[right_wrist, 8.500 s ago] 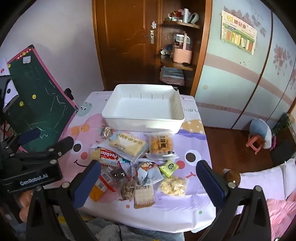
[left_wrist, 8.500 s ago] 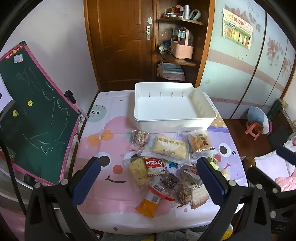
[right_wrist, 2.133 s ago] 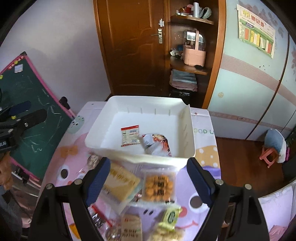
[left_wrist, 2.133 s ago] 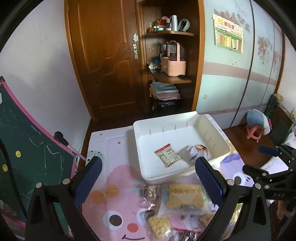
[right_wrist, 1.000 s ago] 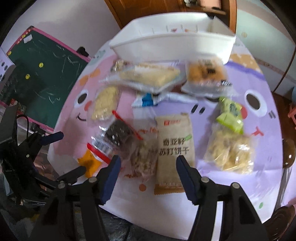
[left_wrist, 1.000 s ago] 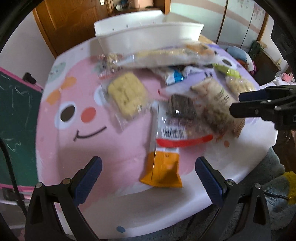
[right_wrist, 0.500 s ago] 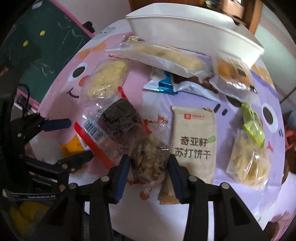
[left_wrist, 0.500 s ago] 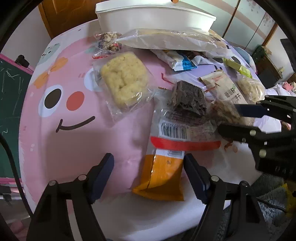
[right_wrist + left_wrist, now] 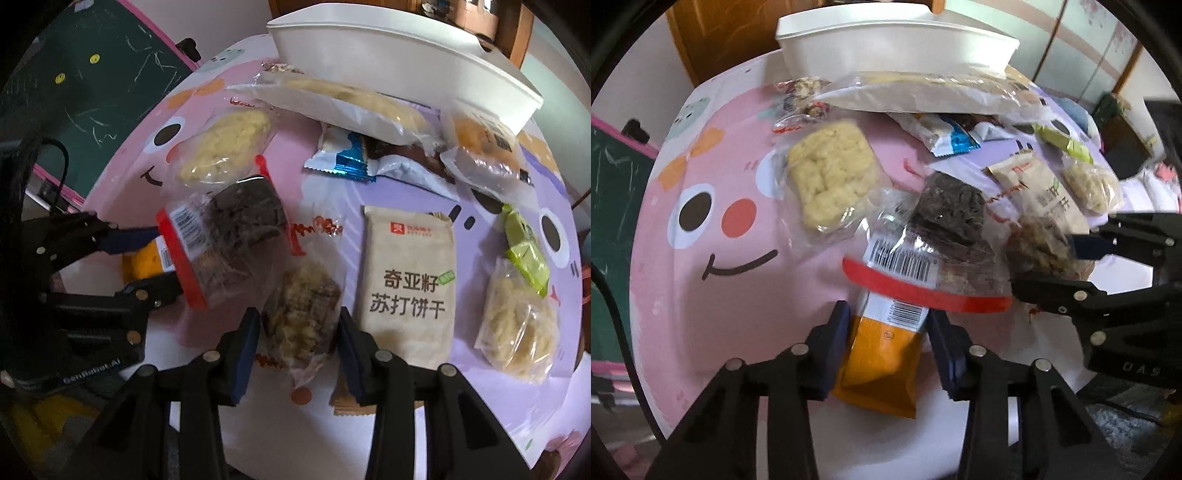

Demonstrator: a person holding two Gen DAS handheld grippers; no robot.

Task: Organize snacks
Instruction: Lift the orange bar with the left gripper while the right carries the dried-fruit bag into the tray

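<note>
An orange snack packet (image 9: 882, 358) lies near the table's front edge, its top under a dark brownie packet with a red strip (image 9: 945, 221). My left gripper (image 9: 886, 347) points down over it. Its jaws are closing, and the pads touch the packet's two long edges. My right gripper (image 9: 297, 336) is shut on a clear packet of brown nut clusters (image 9: 303, 314), just right of the brownie packet (image 9: 236, 236). The left gripper (image 9: 147, 254) also shows in the right wrist view, astride the orange packet (image 9: 144, 264). The white bin (image 9: 388, 62) stands at the table's far side.
Several more packets lie between me and the bin: a beige cracker packet (image 9: 406, 284), a yellow crispy cake (image 9: 831, 181), a long bread pack (image 9: 340, 103), a blue-and-white wrapper (image 9: 343, 158) and a green packet (image 9: 524, 247). A chalkboard (image 9: 92, 74) stands off the table's left edge.
Both grippers came away from the bin and sank onto the front snacks. The left jaws narrowed around the orange packet. The right jaws closed on the nut cluster packet.
</note>
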